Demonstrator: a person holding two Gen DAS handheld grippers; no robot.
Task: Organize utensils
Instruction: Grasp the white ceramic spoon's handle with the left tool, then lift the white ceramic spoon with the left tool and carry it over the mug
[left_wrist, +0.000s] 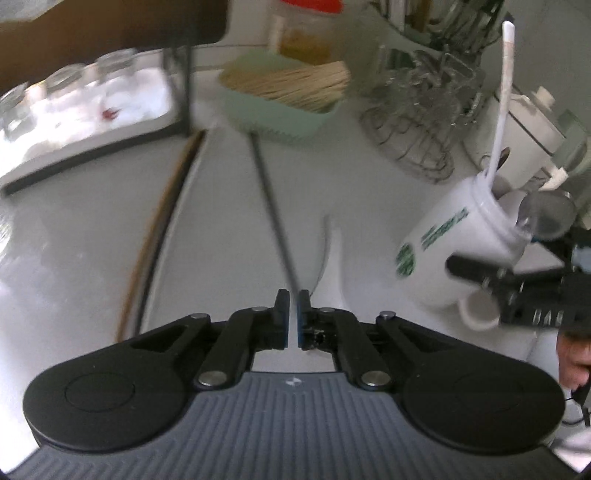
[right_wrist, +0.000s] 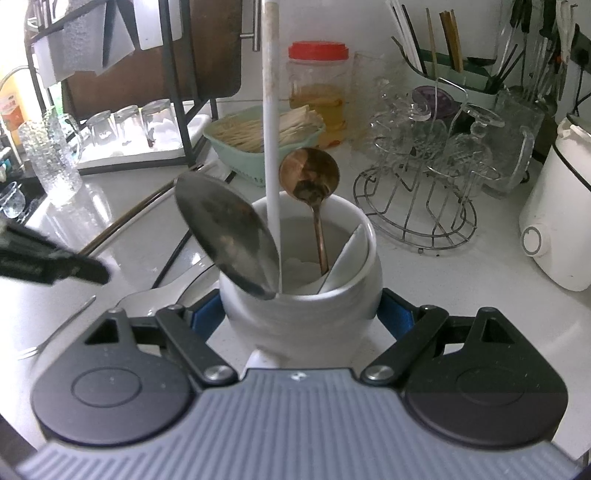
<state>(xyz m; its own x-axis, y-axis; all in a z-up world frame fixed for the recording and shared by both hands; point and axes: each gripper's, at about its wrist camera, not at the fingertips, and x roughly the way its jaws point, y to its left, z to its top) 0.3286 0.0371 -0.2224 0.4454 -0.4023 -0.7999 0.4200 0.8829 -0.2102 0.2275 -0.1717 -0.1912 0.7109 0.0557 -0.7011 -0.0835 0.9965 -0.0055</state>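
While my left gripper (left_wrist: 293, 314) pinches the thin dark metal rod (left_wrist: 271, 206) pointing straight ahead, the white ceramic mug (left_wrist: 465, 254) lies to its right. My right gripper (right_wrist: 301, 317) clamps that mug, tilted toward the rod.

The left wrist view sits just behind its own jaws and looks steeply down across the white table (left_wrist: 92, 240) toward 12 o'clock, with the white mug (left_wrist: 469, 251) off at 3 o'clock, a little way off. The right wrist view also tilts downward from behind its jaws, but is pressed close to the same mug (right_wrist: 299, 280), which fills its centre. Both views share the mug, the green basket (left_wrist: 280, 107) (right_wrist: 236, 140) at 12 o'clock, the wire rack (left_wrist: 413, 144) (right_wrist: 417, 199) toward 1 o'clock, and the red-lidded jar (left_wrist: 306, 33) (right_wrist: 318, 88) behind.
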